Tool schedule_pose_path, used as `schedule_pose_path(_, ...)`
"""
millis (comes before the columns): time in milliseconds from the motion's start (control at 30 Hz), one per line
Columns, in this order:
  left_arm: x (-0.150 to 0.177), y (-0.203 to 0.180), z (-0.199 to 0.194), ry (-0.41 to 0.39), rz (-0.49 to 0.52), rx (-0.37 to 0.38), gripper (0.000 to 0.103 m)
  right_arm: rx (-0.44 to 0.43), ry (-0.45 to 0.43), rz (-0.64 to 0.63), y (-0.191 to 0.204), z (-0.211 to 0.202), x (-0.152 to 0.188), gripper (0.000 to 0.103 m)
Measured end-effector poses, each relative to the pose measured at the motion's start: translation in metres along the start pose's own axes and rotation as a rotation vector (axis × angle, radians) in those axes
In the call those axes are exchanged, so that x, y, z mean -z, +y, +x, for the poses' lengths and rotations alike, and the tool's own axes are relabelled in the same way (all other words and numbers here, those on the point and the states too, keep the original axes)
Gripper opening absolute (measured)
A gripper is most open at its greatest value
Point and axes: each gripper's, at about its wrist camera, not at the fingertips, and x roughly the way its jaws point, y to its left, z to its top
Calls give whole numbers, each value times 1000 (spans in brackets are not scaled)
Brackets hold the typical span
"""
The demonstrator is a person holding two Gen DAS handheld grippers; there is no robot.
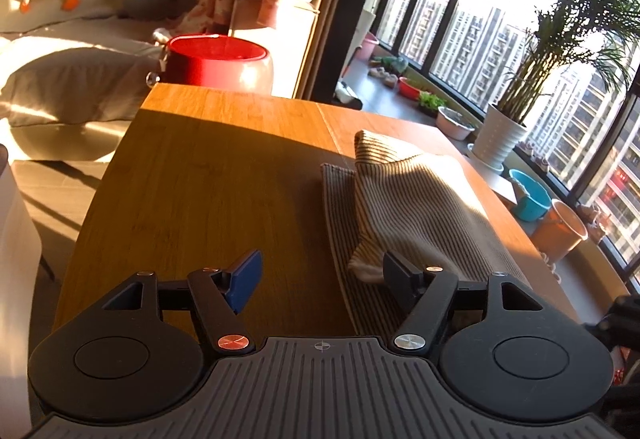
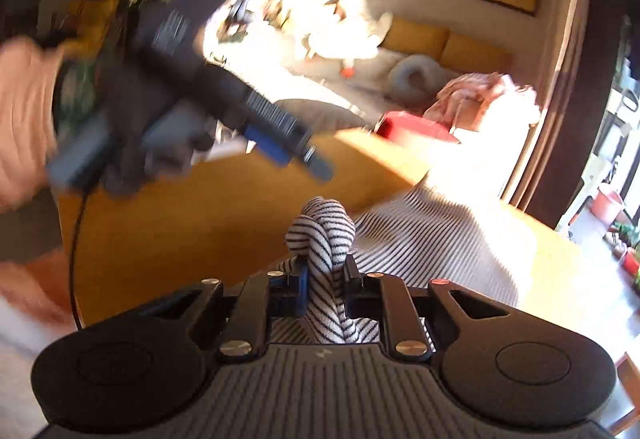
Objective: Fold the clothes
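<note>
Worktop (image 1: 208, 167): striped top (image 1: 424, 199) partly folded, one flap over the body, edges not squared yet; fold unfinished, I judge. R gripper (image 2: 325, 289) clamped on a bunched corner of the top. L gripper (image 1: 320, 275) open, empty, cloth just beside its right finger.

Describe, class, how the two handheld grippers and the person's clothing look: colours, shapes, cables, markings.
Each gripper, left gripper and right gripper, has a grey ribbed body, two round black discs, black linkage bars with silver and copper-coloured pivot caps, and a small crosshair mark. One of the fingers is blue, the other black. A thin black cable hangs from the left unit. The sleeve is peach-coloured, the glove dark.
</note>
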Motion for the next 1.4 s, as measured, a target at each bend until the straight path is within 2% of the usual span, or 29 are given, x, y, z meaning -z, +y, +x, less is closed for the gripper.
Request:
schedule_pose_path(67,-1,2,1,-1,-13,0,74,-13,-35,35,-13,-19,-12,15)
schedule_pose_path(133,-2,4,2,-2,-24,2,75,-47,-29,40,-21,-34,-15,15)
schedule_pose_path(200,-3,3,3,-3,-29,6,75,-85,29,34,-17,-34,-5,15)
schedule_pose_path(333,-3,-4,5,1,-19,22,75,-144,174,45,17,-27,41,20)
schedule_pose_path(433,-1,-14,7,8,6,47,75,-155,156,16,27,-28,41,36)
schedule_pose_path(567,4,-34,14,18,40,96,75,-164,113,11,13,-48,26,38)
schedule_pose_path(667,8,-49,23,35,66,134,74,-118,54,52,-1,-66,17,38)
schedule_pose_path(767,15,-60,31,61,88,166,73,-73,64,120,-12,-67,20,38)
schedule_pose_path(800,18,-62,33,72,96,173,73,-84,86,146,-13,-65,25,38)
schedule_pose_path(867,23,-63,38,92,113,164,73,-166,131,178,-8,-63,36,38)
schedule_pose_path(933,27,-61,42,107,120,149,73,-208,146,129,6,-62,40,38)
schedule_pose_path(1000,29,-57,44,116,112,139,75,-224,117,99,11,-67,37,38)
schedule_pose_path(1067,29,-55,43,115,107,135,76,-214,73,114,5,-73,30,38)
schedule_pose_path(1167,29,-53,39,105,106,128,76,-131,35,151,-16,-74,21,38)
schedule_pose_path(1267,28,-55,31,81,107,126,74,39,92,162,-31,-59,31,38)
schedule_pose_path(1300,28,-56,28,77,109,135,73,75,141,162,-32,-52,40,38)
schedule_pose_path(1333,28,-59,25,73,118,157,72,83,184,170,-33,-45,51,38)
schedule_pose_path(1400,30,-65,20,72,134,203,71,74,170,216,-33,-45,64,39)
